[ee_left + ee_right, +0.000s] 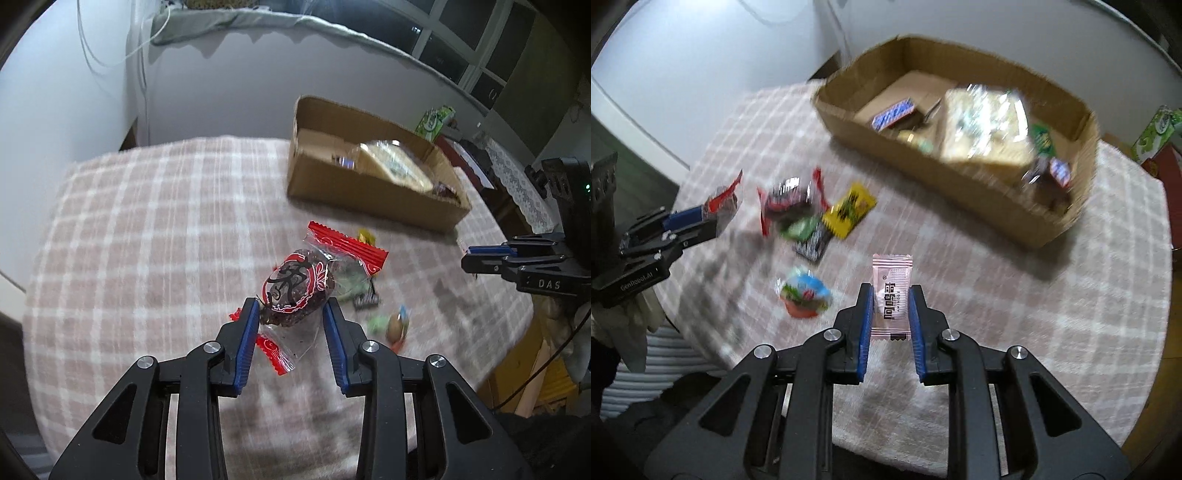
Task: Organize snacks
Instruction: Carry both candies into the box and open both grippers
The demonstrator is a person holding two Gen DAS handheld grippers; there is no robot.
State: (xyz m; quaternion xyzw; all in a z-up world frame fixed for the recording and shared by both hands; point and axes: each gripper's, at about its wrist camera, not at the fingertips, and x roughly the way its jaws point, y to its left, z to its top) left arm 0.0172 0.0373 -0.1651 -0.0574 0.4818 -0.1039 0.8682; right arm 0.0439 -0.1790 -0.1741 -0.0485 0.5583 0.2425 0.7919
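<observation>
Holding a red-printed clear snack packet (pixel 295 291) between narrow jaws, our left gripper (pixel 291 314) hangs above the checked cloth (pixel 147 221). Our right gripper (pixel 891 306) pinches a pink sachet (pixel 892 291). We note loose snacks (pixel 820 218) beyond, then the cardboard box (pixel 960 184).

Two grippers are in view, the left gripper (pixel 291 308) and the right gripper (pixel 890 295), each with one wrapped snack between its jaws: a red-printed clear packet (pixel 295 291) and a pink sachet (pixel 891 295). One cardboard box (pixel 960 184) stands on one checked table (pixel 1034 295). About five loose snacks (pixel 812 221) lie outside it; blur makes that count uncertain.
</observation>
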